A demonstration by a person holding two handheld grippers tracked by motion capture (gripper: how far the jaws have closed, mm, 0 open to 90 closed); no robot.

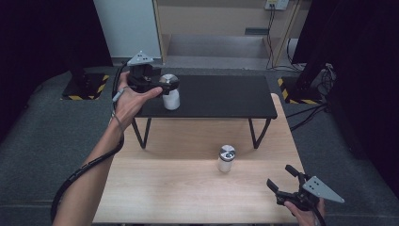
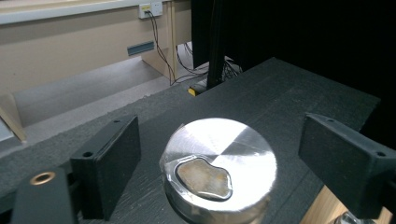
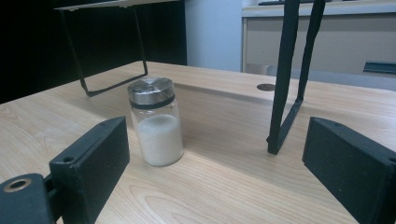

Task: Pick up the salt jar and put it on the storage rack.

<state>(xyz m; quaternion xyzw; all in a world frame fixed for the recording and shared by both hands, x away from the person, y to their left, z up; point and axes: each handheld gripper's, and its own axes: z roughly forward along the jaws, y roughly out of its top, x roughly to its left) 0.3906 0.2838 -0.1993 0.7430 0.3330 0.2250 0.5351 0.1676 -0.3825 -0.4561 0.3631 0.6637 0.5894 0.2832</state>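
A glass jar of white powder (image 1: 171, 100) with a silver lid (image 2: 219, 158) stands on the left part of a black raised shelf (image 1: 216, 96). My left gripper (image 1: 170, 85) reaches over it from the left. In the left gripper view its jaws flank the lid with a gap on each side, so the left gripper (image 2: 219, 140) is open. A second, similar jar (image 1: 226, 158) stands upright on the wooden table (image 1: 188, 188) in front of the shelf. My right gripper (image 1: 280, 175) is open near the table's front right corner and points toward that jar (image 3: 156, 122), well short of it.
The shelf stands on thin black legs (image 3: 285, 84) on the far half of the table. Beyond it lie grey floor, black curtains on both sides, yellow-and-black striped stand bases (image 1: 89, 87) and cables (image 1: 273, 33) by the far wall.
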